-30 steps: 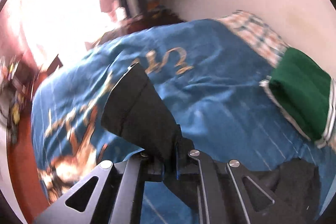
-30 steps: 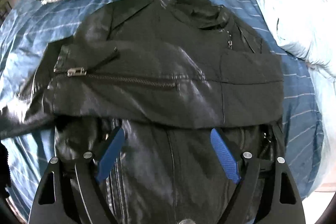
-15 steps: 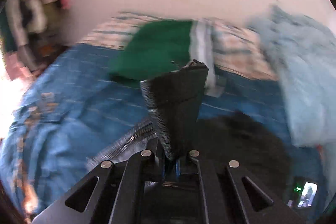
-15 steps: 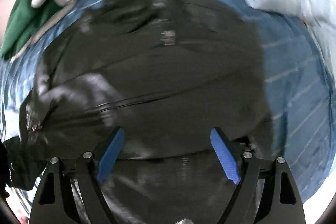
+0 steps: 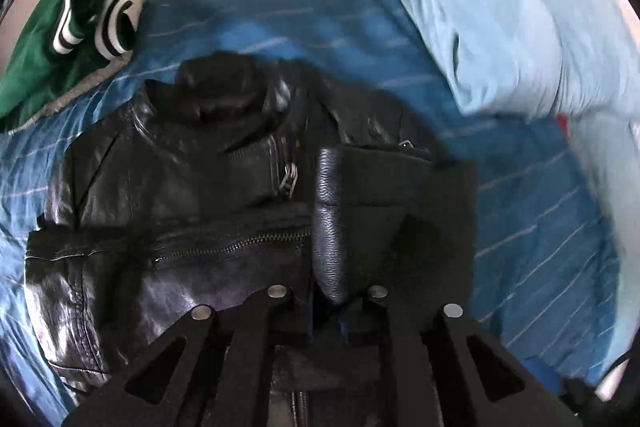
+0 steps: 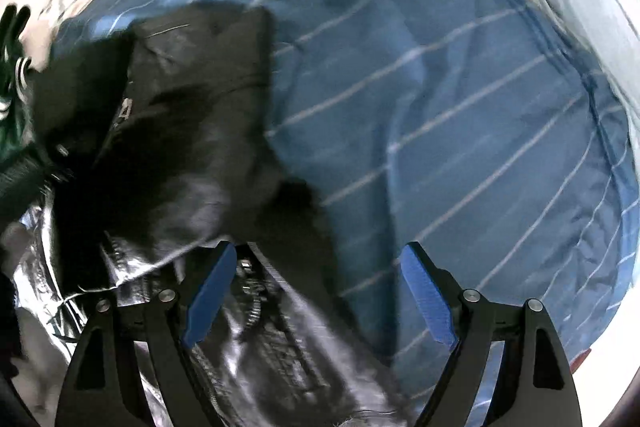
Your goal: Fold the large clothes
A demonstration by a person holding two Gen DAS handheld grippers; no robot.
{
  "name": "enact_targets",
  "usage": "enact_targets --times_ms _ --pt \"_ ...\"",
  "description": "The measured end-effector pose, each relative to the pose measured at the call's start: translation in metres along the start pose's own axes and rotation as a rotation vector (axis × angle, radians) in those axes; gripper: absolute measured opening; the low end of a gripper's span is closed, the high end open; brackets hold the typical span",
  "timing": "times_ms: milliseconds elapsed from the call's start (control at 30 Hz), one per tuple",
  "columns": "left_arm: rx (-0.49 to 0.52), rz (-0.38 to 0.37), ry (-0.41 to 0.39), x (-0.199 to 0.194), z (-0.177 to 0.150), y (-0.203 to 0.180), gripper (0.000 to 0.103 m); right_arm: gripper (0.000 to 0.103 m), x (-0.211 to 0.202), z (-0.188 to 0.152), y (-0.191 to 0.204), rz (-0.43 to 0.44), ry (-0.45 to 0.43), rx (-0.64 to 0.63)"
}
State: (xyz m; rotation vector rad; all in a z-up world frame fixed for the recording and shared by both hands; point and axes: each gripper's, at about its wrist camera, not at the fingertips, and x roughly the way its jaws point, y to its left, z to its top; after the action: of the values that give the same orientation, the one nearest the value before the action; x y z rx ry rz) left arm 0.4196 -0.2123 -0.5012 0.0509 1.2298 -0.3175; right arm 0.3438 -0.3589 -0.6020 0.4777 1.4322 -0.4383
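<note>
Between the left gripper's (image 5: pixel 326 301) nearly closed jaws, which have just been easing apart, a black sleeve end (image 5: pixel 332 211) is pinched, hanging w/ its cuff over the jacket. Right gripper (image 6: pixel 318 291) spread wide, holding nothing, above the jacket's edge. Black leather jacket (image 5: pixel 168 187) lies on the blue striped bed cover (image 6: pixel 460 107), zips showing. Farther: green garment (image 5: pixel 40 59), pale blue duvet (image 5: pixel 520 7).

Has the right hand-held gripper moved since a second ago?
Yes. The right hand-held gripper has shifted right: earlier over the black jacket, now half over the blue striped bedcover.
</note>
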Motion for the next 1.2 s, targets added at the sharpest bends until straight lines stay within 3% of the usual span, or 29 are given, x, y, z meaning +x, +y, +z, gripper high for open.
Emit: enact_targets --times_ms 67,100,133,233,333,433,567,667,733,800,833,933,1100,1200 --pt "-0.016 -0.040 0.003 -0.006 -0.003 0.005 0.036 0.086 -0.002 0.004 -0.014 0.042 0.006 0.029" --pt "-0.028 -0.054 -0.005 -0.011 -0.004 0.008 0.074 0.086 -0.005 0.007 -0.020 0.066 0.007 0.045" --pt "-0.042 -0.068 -0.018 -0.019 -0.005 0.015 0.103 0.086 -0.007 0.008 -0.027 0.085 0.009 0.055" --pt "-0.061 -0.062 -0.040 -0.033 -0.012 0.034 0.103 0.086 -0.015 0.020 -0.034 0.184 0.035 0.102" --pt "-0.124 -0.001 -0.060 -0.053 -0.019 0.070 0.103 0.086 -0.027 0.035 -0.027 0.299 0.041 0.120" --pt "-0.204 0.132 -0.083 -0.075 -0.034 0.116 0.103 0.086 -0.038 0.047 0.003 0.378 0.032 0.065" --pt "-0.274 0.349 -0.074 -0.087 -0.058 0.178 0.103 0.086 -0.015 0.067 0.060 0.355 0.073 -0.063" --pt "-0.321 0.441 -0.012 -0.080 -0.075 0.209 0.103 0.084 0.031 0.071 0.090 0.285 0.179 -0.126" --pt "-0.362 0.466 0.001 -0.078 -0.082 0.222 0.103 0.050 0.056 0.068 0.103 0.203 0.219 -0.179" --pt "-0.397 0.485 0.013 -0.075 -0.087 0.230 0.103 0.018 0.060 0.065 0.106 0.136 0.185 -0.199" --pt "-0.407 0.488 0.017 -0.074 -0.088 0.231 0.103 0.013 0.056 0.064 0.104 0.132 0.167 -0.185" --pt "-0.434 0.478 0.014 -0.077 -0.088 0.234 0.103 0.010 0.032 0.064 0.091 0.168 0.109 -0.127" --pt "-0.411 0.470 0.007 -0.087 -0.092 0.228 0.103 0.007 -0.009 0.069 0.066 0.124 -0.056 -0.059" --pt "-0.376 0.471 0.032 -0.080 -0.097 0.223 0.103 0.006 0.010 0.073 0.063 0.090 -0.006 -0.064"
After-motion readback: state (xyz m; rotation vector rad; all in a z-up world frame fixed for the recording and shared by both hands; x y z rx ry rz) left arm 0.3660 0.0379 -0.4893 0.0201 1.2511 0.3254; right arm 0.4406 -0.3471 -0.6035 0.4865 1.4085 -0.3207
